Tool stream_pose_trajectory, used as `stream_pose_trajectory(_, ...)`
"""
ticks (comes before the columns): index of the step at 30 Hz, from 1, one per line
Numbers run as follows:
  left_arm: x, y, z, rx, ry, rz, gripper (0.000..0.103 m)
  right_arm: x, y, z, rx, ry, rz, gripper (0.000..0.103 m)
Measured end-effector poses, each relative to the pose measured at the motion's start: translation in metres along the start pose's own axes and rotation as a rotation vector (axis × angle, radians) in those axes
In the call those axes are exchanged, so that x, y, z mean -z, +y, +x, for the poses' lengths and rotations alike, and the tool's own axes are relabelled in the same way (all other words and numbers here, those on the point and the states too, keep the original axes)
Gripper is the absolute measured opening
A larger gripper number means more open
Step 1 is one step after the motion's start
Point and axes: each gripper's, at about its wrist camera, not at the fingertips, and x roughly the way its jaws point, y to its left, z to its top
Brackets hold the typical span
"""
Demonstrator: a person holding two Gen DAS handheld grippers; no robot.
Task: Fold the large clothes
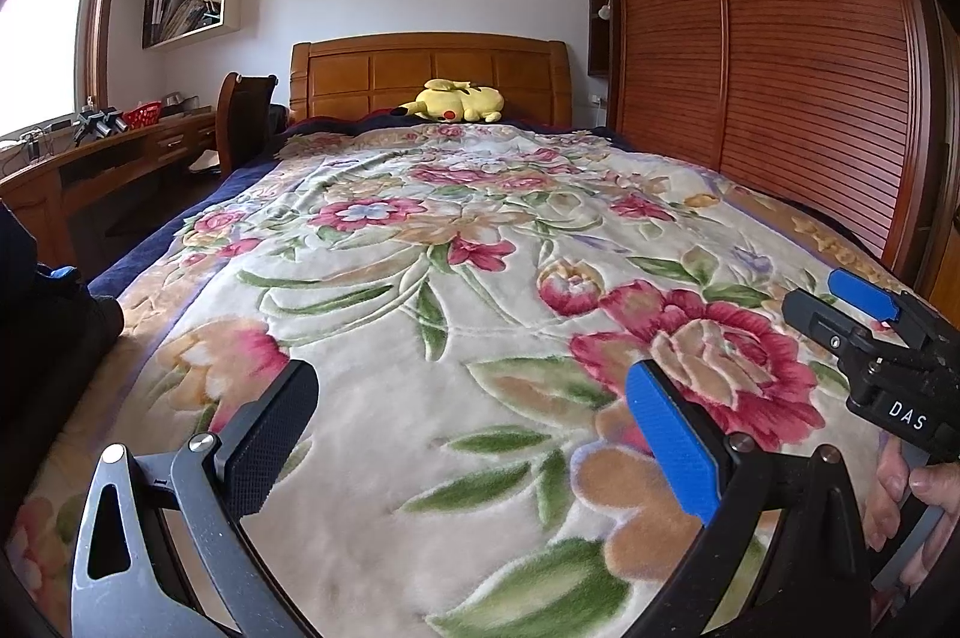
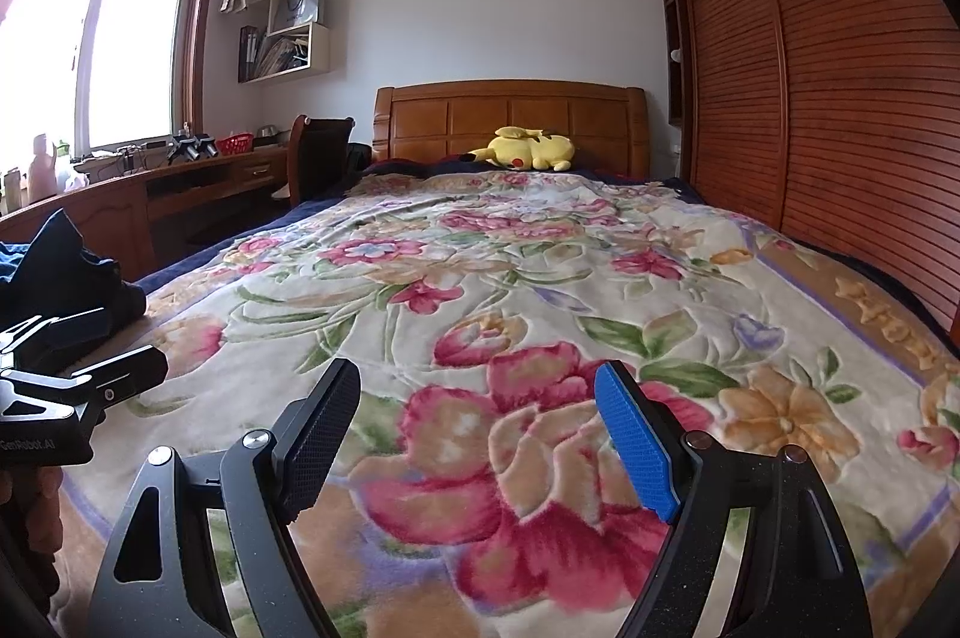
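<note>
The room is lit by daylight from the window point(image 2: 120, 32), which is blown out to white glare. Soft, faint shadows are cast. Straight wardrobe doors point(image 2: 840, 68) are bowed by fisheye distortion; corners are vignetted black.

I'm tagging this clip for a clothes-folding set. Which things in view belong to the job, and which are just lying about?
Part of the job:
- dark clothes heaped at the bed's left edge
- left hand-held gripper, open, empty
- right hand-held gripper, open, empty
- floral blanket, the work surface

Just lying about:
- yellow plush toy by the headboard
- red basket on the desk
- chair
</note>
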Motion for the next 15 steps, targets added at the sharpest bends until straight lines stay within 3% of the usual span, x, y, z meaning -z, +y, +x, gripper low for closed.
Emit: stream_pose_trajectory(15,0.0001,0.0007,-0.0002,0.003,0.000,0.001,0.103,0.0006,-0.0034,0.0008,-0.004,-0.001,0.000,0.082)
